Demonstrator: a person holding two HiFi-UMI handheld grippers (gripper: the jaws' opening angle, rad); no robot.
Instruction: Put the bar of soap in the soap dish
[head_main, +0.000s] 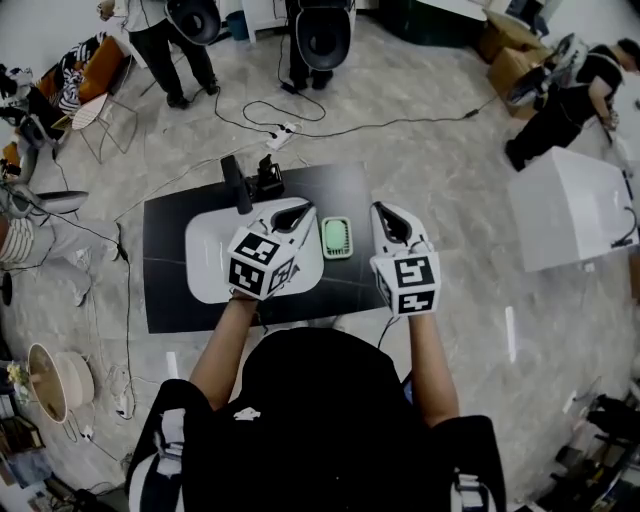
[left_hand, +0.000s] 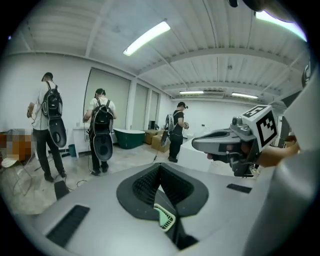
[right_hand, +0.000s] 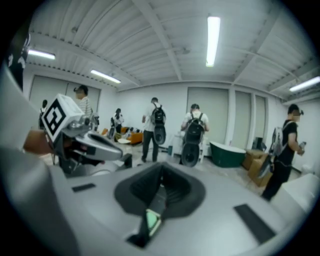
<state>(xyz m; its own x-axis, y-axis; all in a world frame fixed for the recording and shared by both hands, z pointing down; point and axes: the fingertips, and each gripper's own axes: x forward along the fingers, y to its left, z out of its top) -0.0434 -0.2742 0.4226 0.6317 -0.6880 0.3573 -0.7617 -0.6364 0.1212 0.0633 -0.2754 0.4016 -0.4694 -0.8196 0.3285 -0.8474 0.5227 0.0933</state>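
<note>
– Left gripper (head_main: 298, 213) first: how does it stand?

– Closed. Its black ribbed pads meet in one seam with nothing between them. The right gripper (head_main: 388, 218) looks the same in its own view, pads pressed together and empty. The person holds both side by side above the table (head_main: 170, 300), clear of everything on it.

– And the bar of soap?

– Hard to make out. The soap dish (head_main: 336, 238) lies at the right edge of the white basin (head_main: 205, 262), between the two grippers in the head view. It is mint green, a rounded rectangle with ridges inside. A paler patch fills its middle, but whether that is the bar of soap cannot be told. In both gripper views only a sliver of green shows, low in the gap under the closed jaws.

– What is covered?

– The left gripper and its forearm cover part of the smooth, rounded basin. The person's head hides the near edge of the matte black table.

– Counts?

– Two grippers, each with one marker cube (head_main: 260, 265), one dish, one basin and one black tap (head_main: 237, 184). In the left gripper view, three people (left_hand: 102, 130) stand in the background.
</note>
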